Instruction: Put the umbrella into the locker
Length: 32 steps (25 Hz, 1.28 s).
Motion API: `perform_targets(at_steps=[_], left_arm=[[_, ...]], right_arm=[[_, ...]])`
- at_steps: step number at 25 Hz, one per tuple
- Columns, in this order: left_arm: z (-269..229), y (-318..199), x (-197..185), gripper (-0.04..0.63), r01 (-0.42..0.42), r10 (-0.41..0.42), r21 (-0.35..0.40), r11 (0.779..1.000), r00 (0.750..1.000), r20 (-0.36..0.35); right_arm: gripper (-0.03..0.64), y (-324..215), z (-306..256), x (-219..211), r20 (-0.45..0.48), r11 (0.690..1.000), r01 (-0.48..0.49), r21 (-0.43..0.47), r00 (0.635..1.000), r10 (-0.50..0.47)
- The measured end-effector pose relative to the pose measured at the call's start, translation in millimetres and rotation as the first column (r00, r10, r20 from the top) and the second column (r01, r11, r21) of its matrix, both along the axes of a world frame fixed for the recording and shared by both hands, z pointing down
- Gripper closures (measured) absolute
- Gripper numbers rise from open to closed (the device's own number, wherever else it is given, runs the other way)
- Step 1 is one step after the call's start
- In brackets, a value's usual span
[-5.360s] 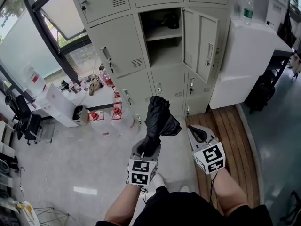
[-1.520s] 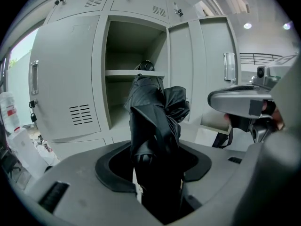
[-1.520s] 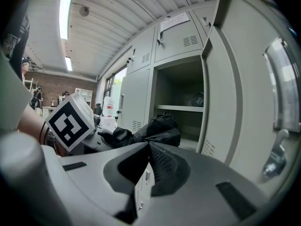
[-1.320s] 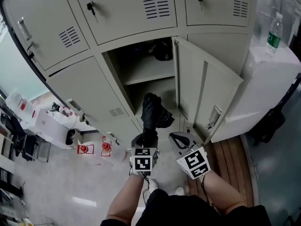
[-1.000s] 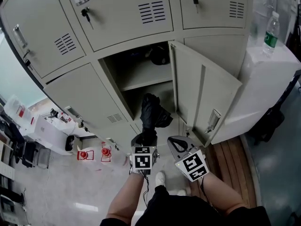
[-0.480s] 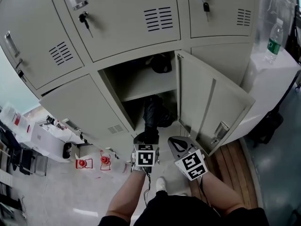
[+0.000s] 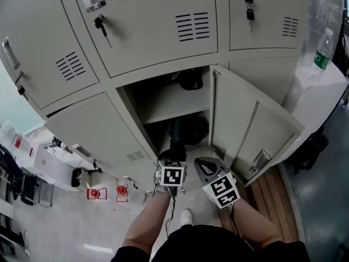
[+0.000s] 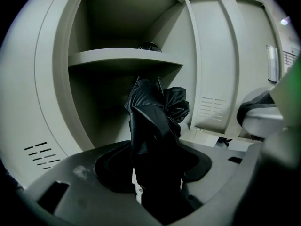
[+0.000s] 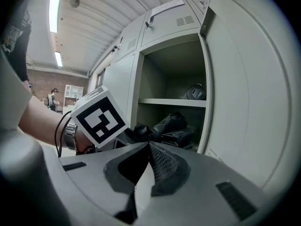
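1. The locker (image 7: 136, 105) stands open, with its door (image 7: 245, 127) swung out to the right of the opening.
2. A shelf (image 7: 180, 100) divides the locker. A dark rounded thing (image 7: 191, 79) sits on the shelf towards the back.
3. The left gripper (image 7: 175, 149) is just in front of the locker's opening, below shelf level. Its jaws are clamped on the lower end of a black folded umbrella (image 8: 153, 126).
4. From the jaws the umbrella points up and into the locker. Its crumpled free end is inside the opening, under the shelf and apart from it. Whether it touches the locker's floor cannot be told.
5. The right gripper (image 7: 205, 167) is just outside the locker, beside the left gripper and near the lower edge of the door. Its jaws are together with nothing between them.
6. A key (image 7: 101, 24) hangs from the closed door above the locker. A bottle (image 7: 322, 53) with a green label stands on a white top to the locker's right.
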<state>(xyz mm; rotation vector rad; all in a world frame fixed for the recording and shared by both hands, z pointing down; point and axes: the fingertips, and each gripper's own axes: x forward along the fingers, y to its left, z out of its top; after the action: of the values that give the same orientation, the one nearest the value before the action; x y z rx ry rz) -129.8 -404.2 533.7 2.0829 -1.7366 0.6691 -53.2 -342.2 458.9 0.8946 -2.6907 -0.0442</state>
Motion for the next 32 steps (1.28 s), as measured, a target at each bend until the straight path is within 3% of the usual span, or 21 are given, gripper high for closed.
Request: perform_targets(at_steps=[32], left_arm=[[8.6,-103.7,-11.1,0.37,-0.025,0.028,-0.043,0.999,0.998,0.061]], right_arm=[[0.563,-37.5,8.3,1.8,-0.04,0.999,-0.052,-0.008,0.998,0.052]])
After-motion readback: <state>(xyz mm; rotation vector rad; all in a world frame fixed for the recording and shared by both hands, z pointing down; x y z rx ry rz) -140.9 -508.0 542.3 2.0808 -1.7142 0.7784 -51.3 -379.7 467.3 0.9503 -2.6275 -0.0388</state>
